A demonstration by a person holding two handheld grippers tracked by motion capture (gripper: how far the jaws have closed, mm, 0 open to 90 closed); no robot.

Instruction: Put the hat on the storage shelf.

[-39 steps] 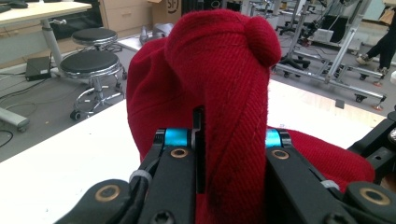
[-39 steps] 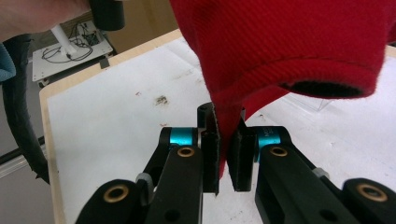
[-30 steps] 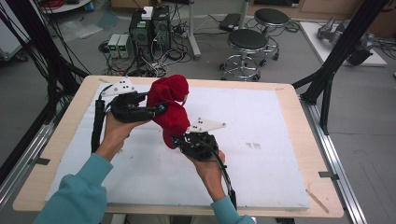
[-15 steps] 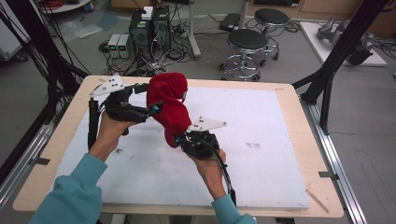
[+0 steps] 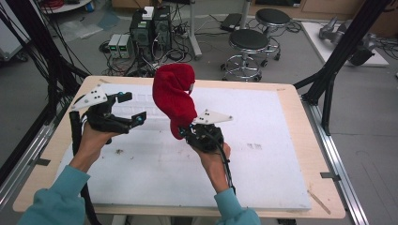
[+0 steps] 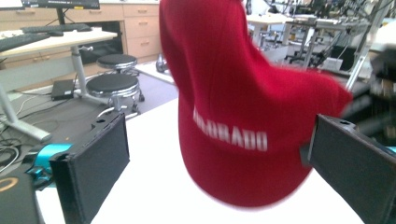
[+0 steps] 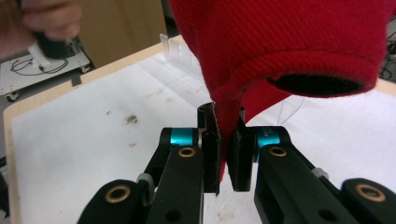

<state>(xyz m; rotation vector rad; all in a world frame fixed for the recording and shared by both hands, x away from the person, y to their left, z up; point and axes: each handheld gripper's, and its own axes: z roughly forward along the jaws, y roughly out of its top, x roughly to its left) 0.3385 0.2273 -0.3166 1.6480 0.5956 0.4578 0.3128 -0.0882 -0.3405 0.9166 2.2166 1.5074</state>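
So the right gripper (image 5: 187,133) sits closest to the person, pinched tight on a fold of fabric at the bottom edge of the red cap (image 5: 174,101). In the right gripper view its two pads squeeze that fold flat, and the rest of the cap (image 7: 280,42) balloons up above them. Basically the cap stands up off the white table cover (image 5: 263,187), propped by that one grip, roughly over the middle of the table.

What's just changed: the left gripper (image 5: 129,108) has let go. A second ago it was up against the left side of the cap; now its jaws have just been opening and stand wide with nothing between them, and the hand has slid off to the left, so there's clear space between it and the cap. In the left gripper view the cap (image 6: 243,107) sits a bit ahead of the spread jaws, white lettering facing the camera, a little blurry.

Guess here: the left hand is going for a new hold somewhere else on the cap, maybe to reshape or turn it. Until then the whole thing hangs on one pinch, so it could flop.

Farther back, past the table edge, there are a couple of stools (image 5: 248,42) and computer boxes (image 5: 150,26) on the floor.
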